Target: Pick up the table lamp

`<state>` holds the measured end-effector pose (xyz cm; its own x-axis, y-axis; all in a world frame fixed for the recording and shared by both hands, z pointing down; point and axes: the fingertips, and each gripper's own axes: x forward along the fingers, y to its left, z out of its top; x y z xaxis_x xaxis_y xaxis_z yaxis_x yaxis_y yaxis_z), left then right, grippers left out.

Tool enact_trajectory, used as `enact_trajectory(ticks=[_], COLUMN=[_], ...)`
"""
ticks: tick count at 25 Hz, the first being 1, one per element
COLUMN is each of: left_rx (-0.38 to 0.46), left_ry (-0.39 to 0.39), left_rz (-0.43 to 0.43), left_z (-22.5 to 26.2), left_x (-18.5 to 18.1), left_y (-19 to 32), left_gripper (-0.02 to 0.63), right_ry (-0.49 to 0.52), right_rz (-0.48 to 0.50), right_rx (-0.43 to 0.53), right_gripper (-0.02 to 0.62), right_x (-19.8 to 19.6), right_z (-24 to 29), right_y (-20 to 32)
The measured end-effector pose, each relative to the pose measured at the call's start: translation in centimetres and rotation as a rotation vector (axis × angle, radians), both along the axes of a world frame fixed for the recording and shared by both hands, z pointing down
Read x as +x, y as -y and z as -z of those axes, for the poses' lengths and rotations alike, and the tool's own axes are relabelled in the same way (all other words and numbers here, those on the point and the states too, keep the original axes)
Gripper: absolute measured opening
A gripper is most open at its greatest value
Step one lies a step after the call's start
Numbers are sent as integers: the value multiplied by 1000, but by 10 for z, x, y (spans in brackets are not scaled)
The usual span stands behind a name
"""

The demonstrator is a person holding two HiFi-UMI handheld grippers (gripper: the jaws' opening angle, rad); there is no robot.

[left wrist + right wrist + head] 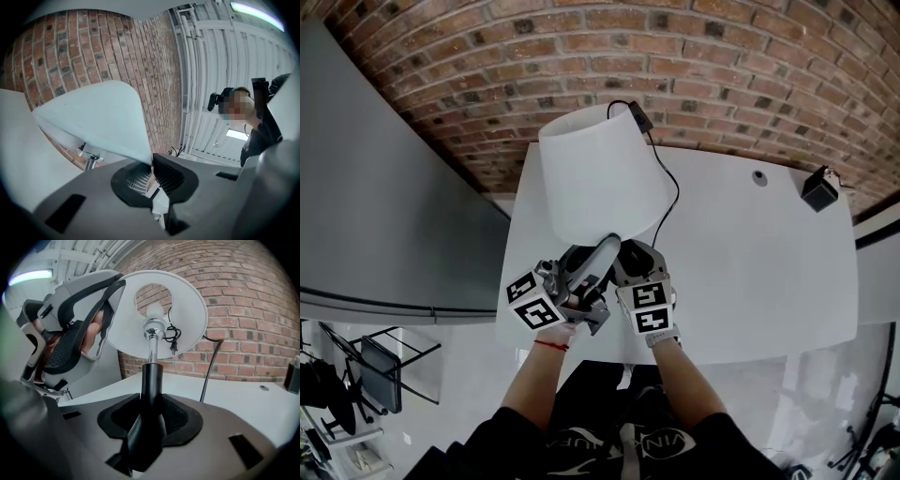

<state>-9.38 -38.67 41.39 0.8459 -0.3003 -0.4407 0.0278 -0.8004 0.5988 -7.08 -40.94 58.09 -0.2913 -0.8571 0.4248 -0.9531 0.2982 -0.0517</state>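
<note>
The table lamp stands on the white table; its white cone shade hides the stem from the head view. My left gripper points up at the shade's near rim. In the left gripper view its jaws are shut on the thin lower edge of the shade. My right gripper reaches under the shade. In the right gripper view its pads are closed on the black lamp stem, below the chrome neck and bulb. The base is hidden.
The lamp's black cord runs back to a plug at the brick wall. A small black box sits at the table's far right corner, near a round grommet. A grey panel stands to the left.
</note>
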Motion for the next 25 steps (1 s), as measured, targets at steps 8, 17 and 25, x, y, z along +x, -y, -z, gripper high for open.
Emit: enact_trajectory(ticks=[8,17,25], left_rx=[97,243,367], left_ry=[41,116,189], left_rz=[36,99,129], left_z=[28,82,119], left_x=[6,16,33], left_y=[-25,-47,-62], left_gripper=[18,18,18], right_ry=[19,33,65], right_rz=[54,123,150], right_rx=[85,187,259], right_gripper=[143,144,144], right_x=[-1,2,7], right_z=[30,87,130], right_y=[-6,-13,-15])
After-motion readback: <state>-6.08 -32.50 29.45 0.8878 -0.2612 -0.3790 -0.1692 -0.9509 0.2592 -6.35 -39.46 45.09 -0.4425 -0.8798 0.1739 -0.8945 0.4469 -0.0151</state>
